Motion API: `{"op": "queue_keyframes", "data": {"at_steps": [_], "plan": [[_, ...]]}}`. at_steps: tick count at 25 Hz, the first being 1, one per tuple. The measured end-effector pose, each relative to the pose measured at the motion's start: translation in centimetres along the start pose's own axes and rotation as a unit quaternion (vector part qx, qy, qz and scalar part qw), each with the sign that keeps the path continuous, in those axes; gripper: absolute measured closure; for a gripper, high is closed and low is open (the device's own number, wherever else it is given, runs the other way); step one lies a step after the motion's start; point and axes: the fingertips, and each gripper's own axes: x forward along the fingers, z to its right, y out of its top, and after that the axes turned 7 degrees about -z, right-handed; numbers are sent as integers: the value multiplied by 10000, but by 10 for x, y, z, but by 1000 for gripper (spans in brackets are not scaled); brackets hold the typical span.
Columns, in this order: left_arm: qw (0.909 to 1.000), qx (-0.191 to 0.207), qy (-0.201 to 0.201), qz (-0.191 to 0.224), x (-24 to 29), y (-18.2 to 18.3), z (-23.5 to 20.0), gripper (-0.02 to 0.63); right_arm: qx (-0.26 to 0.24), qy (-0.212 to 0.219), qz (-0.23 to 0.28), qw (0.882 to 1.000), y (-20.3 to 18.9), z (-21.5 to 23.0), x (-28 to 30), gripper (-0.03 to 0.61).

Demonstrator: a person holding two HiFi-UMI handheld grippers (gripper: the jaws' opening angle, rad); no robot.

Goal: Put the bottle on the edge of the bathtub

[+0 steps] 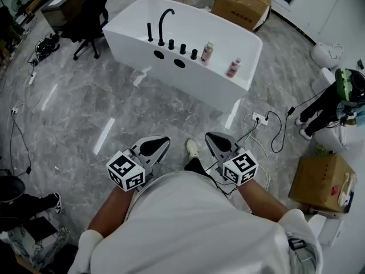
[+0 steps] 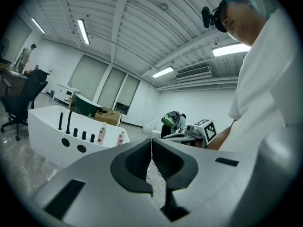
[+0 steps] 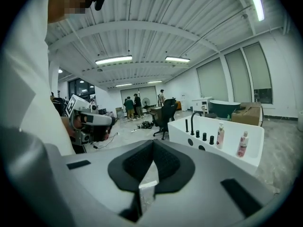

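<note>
Both grippers are held close to the person's body, side by side. The left gripper (image 2: 151, 148) has its jaws pressed together with nothing between them. The right gripper (image 3: 152, 149) is likewise closed and empty.

On the floor just ahead of the right gripper lie loose cables (image 1: 258, 120). Well ahead of both grippers stands the tub (image 1: 188, 80). On its edge, beyond the right gripper, a taller bottle (image 1: 207, 53) and a pink bottle (image 1: 233, 67) stand upright. Which one is the task's I cannot tell.

The placing looks done. The risks I see are a foot catching the cables on a step forward, or a later reach nudging a narrow bottle off the edge.
</note>
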Motion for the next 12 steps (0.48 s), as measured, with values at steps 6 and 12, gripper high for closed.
{"op": "queue_keyframes", "data": {"at_steps": [6,12], "plan": [[9998,19,180,-13,-12,-7,3,594,-133,125,41,9998,6,-17,1,571],[9996,-72,282,23,-23,-10,0,594,-196,278,-5,9994,9,-28,8,571]]}}
